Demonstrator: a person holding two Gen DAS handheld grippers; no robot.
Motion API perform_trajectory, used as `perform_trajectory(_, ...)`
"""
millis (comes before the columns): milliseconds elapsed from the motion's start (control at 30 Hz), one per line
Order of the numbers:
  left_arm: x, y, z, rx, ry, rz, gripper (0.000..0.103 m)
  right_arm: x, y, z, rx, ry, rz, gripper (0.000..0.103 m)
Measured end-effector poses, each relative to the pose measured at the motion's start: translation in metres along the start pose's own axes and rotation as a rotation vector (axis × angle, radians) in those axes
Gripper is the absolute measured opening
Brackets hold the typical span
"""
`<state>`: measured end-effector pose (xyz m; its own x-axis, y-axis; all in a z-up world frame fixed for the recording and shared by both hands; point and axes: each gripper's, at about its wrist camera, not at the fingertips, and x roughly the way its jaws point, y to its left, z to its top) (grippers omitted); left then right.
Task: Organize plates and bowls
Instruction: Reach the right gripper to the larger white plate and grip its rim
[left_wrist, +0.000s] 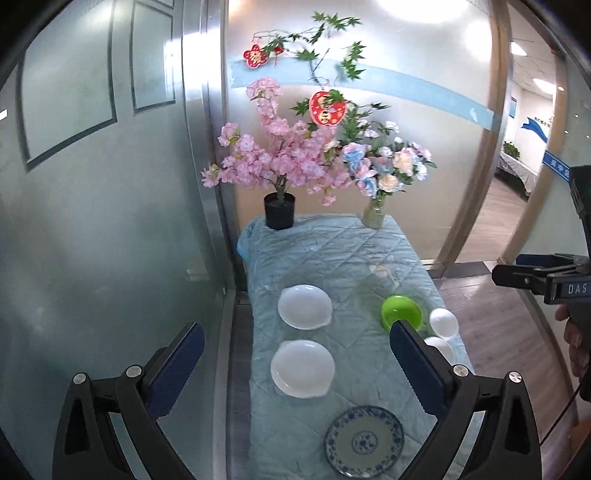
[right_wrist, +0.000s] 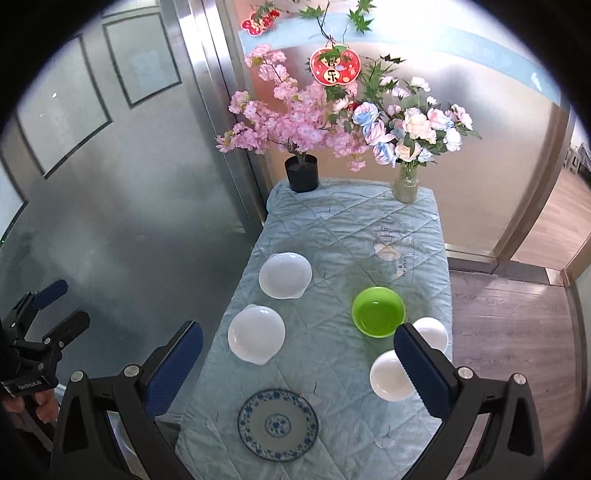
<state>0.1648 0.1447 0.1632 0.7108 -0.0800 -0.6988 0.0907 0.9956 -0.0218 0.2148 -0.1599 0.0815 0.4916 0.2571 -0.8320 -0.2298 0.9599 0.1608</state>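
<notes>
Both the left tongs (left_wrist: 295, 363) and right tongs (right_wrist: 297, 360) gape released and empty above the quilt-covered counter (right_wrist: 354, 229), round blue-patterned ceramic plate (right_wrist: 277, 424) nearest below them.

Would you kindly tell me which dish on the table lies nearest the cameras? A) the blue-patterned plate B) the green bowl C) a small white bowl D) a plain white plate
A: the blue-patterned plate lies at the table's near end, below the other dishes.
</notes>
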Motion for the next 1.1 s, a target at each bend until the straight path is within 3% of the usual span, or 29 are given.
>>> perform_trajectory(200, 0.075, 0.03, -0.002, -0.02, 0.078, -0.013, 0.101, 0.056, 0.014, 0.005, -0.013, 0.059, 0.025, 0.103)
perform_trajectory(367, 0.156, 0.045, -0.046, -0.046, 0.199, -0.047, 0.101, 0.129, 0.02, -0.009, 0.001, 0.167, 0.045, 0.103)
perform_trajectory(567, 0.271, 0.07, -0.116, -0.09, 0.414, -0.105, 0.095, 0.224, 0.023, -0.04, 0.0, 0.326, 0.093, 0.103)
perform_trajectory(767, 0.342, 0.087, -0.152, -0.135, 0.492, -0.139, 0.092, 0.29, 0.026, -0.049, 0.004, 0.387, 0.112, 0.102)
perform_trajectory(900, 0.384, 0.093, -0.167, -0.15, 0.546, -0.154, 0.08, 0.331, 0.03, -0.059, 0.011, 0.44, 0.138, 0.095)
perform_trajectory(1100, 0.425, 0.096, -0.184, -0.185, 0.603, -0.182, 0.065, 0.382, 0.034, -0.077, 0.038, 0.51, 0.158, 0.076)
